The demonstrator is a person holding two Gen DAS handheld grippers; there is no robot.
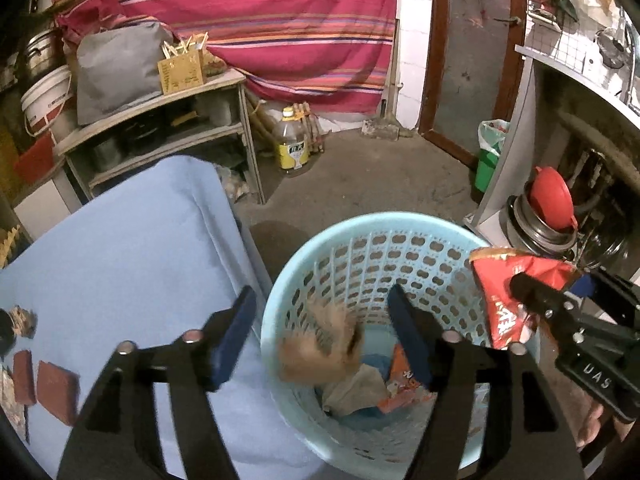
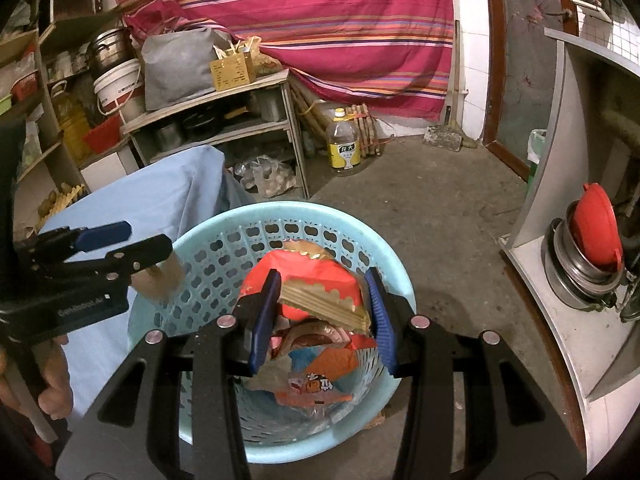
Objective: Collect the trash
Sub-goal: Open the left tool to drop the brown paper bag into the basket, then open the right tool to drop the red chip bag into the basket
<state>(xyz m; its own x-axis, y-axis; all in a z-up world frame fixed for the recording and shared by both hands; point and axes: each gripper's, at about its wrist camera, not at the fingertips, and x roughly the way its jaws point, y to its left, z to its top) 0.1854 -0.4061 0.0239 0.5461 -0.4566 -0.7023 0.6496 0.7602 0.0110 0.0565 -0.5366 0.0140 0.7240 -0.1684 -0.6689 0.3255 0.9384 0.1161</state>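
So we're mid-dump right now. Our left tongs [image 1: 322, 332] are spread wide over the light blue basket [image 1: 280, 280] with nothing pinched between them, and there's a blurry brownish wad [image 1: 320, 344] in the air just under them, above the basket. From the right wrist view it looks more like a tan scrap of paper, so we can't say exactly what it is.

Our right tongs [image 2: 322, 316] sit about half closed, pressing on a crumpled red snack wrapper [image 2: 312, 280] with a gold zigzag edge, and that's hanging right over the basket mouth too, not let go yet.

Down in the bottom of the basket there's already an orange packet [image 2: 320, 376] plus some greyish and blue bits, so a fair share is collected.

What's left, as far as we can tell: on the blue-covered worktop [image 1: 140, 240] beside the basket there are a couple of reddish-brown flat pieces [image 1: 56, 388] and some stuff at the far left edge, too cut off to identify. Our guess is roughly past halfway.
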